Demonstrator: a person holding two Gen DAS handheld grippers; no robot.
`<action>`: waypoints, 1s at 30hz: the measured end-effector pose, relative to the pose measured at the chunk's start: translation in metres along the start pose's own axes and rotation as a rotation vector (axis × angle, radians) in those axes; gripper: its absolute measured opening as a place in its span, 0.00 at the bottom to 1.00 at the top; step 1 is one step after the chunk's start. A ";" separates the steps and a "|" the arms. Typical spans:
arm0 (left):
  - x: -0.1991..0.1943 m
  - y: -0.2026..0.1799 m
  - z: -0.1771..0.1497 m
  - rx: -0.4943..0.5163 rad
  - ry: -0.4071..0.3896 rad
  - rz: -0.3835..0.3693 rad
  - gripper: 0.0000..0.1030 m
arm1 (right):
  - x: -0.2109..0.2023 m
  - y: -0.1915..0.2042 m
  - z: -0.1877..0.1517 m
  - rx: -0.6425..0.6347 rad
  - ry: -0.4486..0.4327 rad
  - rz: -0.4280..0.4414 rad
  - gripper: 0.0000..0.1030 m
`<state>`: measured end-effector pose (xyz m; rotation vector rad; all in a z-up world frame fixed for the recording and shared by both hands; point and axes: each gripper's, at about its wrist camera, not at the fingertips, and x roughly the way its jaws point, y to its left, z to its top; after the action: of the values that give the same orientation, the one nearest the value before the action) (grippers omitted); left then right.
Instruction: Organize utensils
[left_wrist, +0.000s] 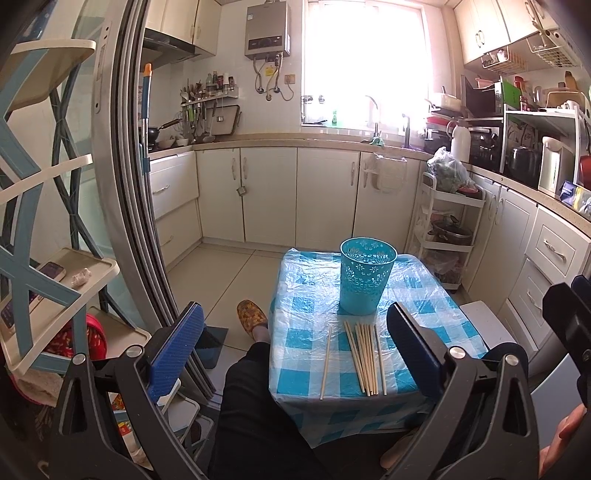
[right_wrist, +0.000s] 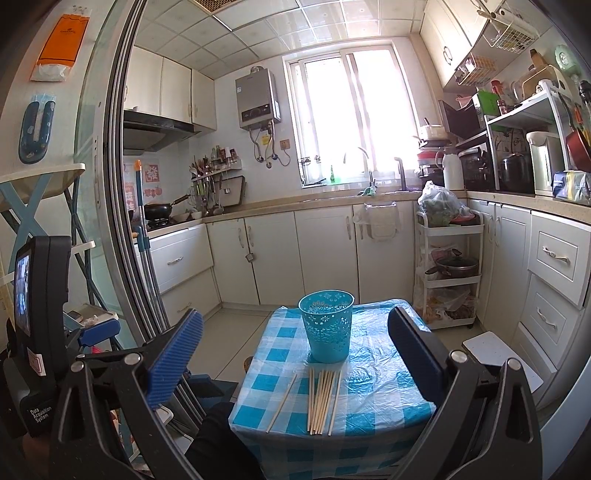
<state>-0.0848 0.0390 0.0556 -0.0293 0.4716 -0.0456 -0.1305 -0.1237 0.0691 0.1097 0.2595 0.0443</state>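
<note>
blown-out window (left_wrist: 364, 61) backlights the kitchen; fisheye edges bend.

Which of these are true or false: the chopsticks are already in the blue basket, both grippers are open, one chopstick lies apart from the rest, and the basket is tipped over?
1. The chopsticks are already in the blue basket. False: they lie on the checked tablecloth in front of it.
2. Both grippers are open. True: the left gripper and right gripper hold nothing.
3. One chopstick lies apart from the rest. True.
4. The basket is tipped over. False: it stands upright.
</note>
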 end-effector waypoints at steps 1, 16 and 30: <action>0.000 0.000 -0.001 0.000 0.000 0.001 0.93 | 0.000 0.000 0.000 -0.001 0.000 0.000 0.93; -0.001 0.000 -0.001 -0.007 -0.006 -0.007 0.93 | -0.001 0.003 0.000 -0.012 0.001 0.007 0.93; -0.001 -0.001 -0.002 -0.007 -0.006 -0.007 0.93 | 0.001 0.004 0.001 -0.023 0.003 0.015 0.93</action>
<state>-0.0869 0.0385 0.0545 -0.0381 0.4652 -0.0506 -0.1290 -0.1197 0.0706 0.0889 0.2614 0.0623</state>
